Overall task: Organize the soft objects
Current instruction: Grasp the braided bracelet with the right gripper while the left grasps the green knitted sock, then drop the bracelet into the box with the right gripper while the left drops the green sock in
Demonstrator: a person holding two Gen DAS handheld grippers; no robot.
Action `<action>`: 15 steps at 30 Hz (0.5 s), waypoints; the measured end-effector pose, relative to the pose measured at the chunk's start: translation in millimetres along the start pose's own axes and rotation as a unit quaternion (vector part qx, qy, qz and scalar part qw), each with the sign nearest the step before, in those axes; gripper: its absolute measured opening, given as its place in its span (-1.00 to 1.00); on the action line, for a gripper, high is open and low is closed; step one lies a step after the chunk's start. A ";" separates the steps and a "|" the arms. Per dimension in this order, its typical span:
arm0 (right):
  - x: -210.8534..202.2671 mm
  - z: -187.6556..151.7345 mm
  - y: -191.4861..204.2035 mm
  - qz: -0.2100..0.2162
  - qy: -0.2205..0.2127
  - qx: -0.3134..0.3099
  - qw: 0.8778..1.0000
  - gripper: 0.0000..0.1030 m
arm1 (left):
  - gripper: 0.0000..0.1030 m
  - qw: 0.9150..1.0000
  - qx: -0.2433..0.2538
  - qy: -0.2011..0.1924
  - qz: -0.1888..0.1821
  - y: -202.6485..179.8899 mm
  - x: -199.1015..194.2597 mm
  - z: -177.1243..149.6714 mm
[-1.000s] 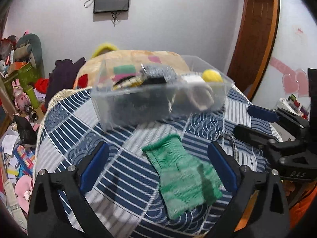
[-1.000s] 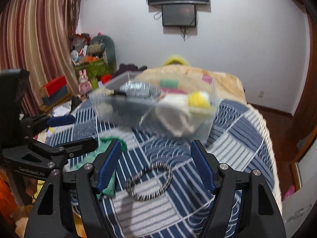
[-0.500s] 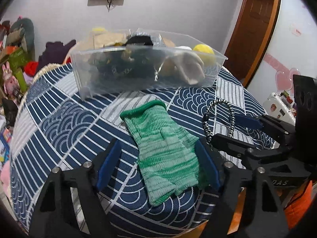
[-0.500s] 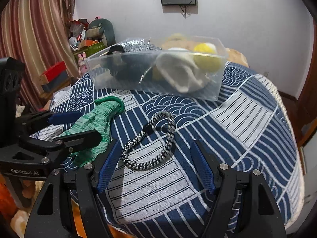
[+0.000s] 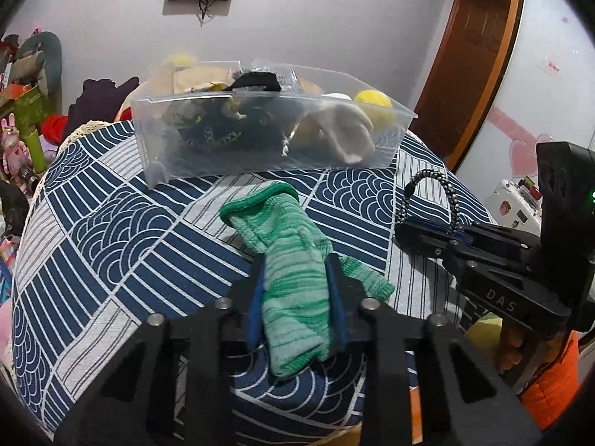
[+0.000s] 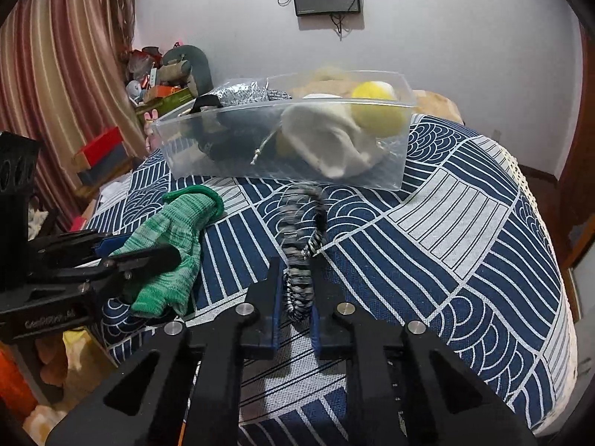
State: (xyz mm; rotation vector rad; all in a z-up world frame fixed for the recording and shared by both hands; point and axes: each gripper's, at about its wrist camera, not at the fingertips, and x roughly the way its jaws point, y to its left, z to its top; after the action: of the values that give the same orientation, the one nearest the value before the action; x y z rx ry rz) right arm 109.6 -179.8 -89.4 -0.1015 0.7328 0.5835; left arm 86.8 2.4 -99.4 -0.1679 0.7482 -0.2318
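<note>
Left jaws pinching knitted green glove (image 5: 293,282), right jaws clamping braided cord loop (image 6: 299,260)

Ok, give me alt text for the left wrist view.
The left gripper is shut on a green sock lying on a blue patterned cloth. Behind it stands a clear plastic bin of soft items; the right gripper pinches a braided cord loop.

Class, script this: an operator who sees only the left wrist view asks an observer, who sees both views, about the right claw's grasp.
Operator: My left claw has the glove. Has the right claw the cord?
Observer: Yes. The right claw pinches the cord between its blue pads.
Operator: What lies left of the bed?
Observer: A striped curtain.
</note>
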 end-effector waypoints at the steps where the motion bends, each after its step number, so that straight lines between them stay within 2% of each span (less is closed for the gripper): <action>1: -0.6 -0.2 0.6 -0.001 -0.001 -0.001 1.000 -0.83 | -0.53 1.000 0.000 -0.001 0.001 0.5 -0.8 0.2; 6: -6.0 1.9 1.7 0.000 -0.011 -0.001 1.000 -0.86 | -0.61 1.000 0.002 -0.012 0.006 2.6 -7.6 1.5; 15: -23.1 19.3 -2.6 -0.008 -0.040 0.003 0.999 -0.86 | -0.62 0.997 0.021 -0.066 0.029 0.5 -37.0 17.5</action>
State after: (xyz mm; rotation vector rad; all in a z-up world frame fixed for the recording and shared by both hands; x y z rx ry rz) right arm 108.9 -187.2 -60.0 -0.0786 0.6560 0.5677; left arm 72.7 13.9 -62.8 -0.1199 0.6155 -0.1804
